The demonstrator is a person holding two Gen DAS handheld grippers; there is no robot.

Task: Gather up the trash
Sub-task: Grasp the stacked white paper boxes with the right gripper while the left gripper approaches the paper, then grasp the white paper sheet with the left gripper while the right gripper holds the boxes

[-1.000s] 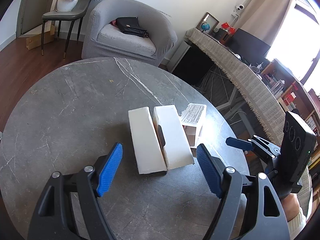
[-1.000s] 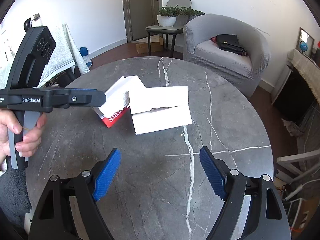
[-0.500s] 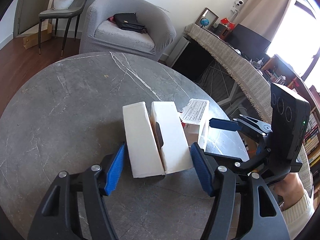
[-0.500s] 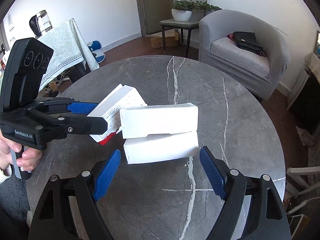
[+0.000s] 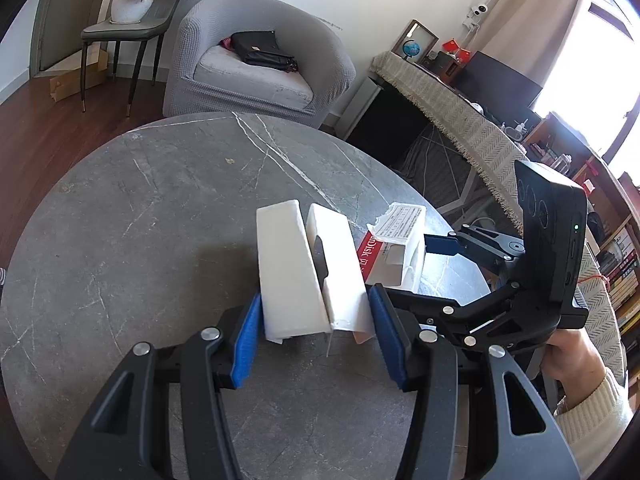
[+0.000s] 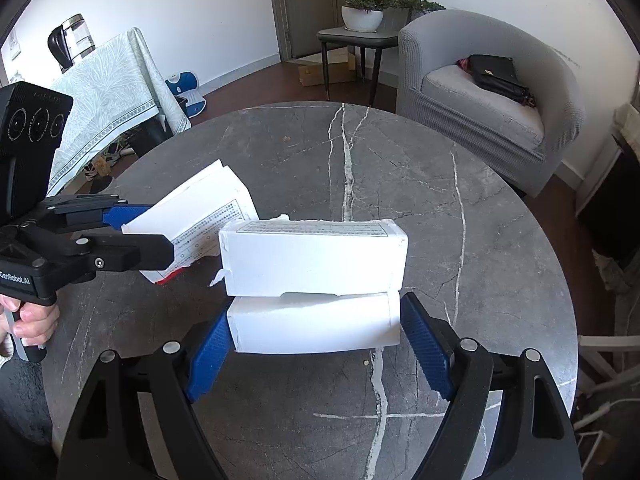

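Lying mid-bench [image 5: 140, 208], the torn white box [image 5: 308, 276] sits between both tools: left tool [image 5: 316, 336] closing around one end, right tool [image 6: 316, 340] spread wide along it; a smaller red-edged box [image 5: 396, 248] sits just beside.

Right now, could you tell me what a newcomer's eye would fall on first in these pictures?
Two torn white boxes lying side by side near the edge of the round grey marble table stand out first. The left gripper is closing around both, while the right gripper straddles the nearer one. A grey armchair stands behind.
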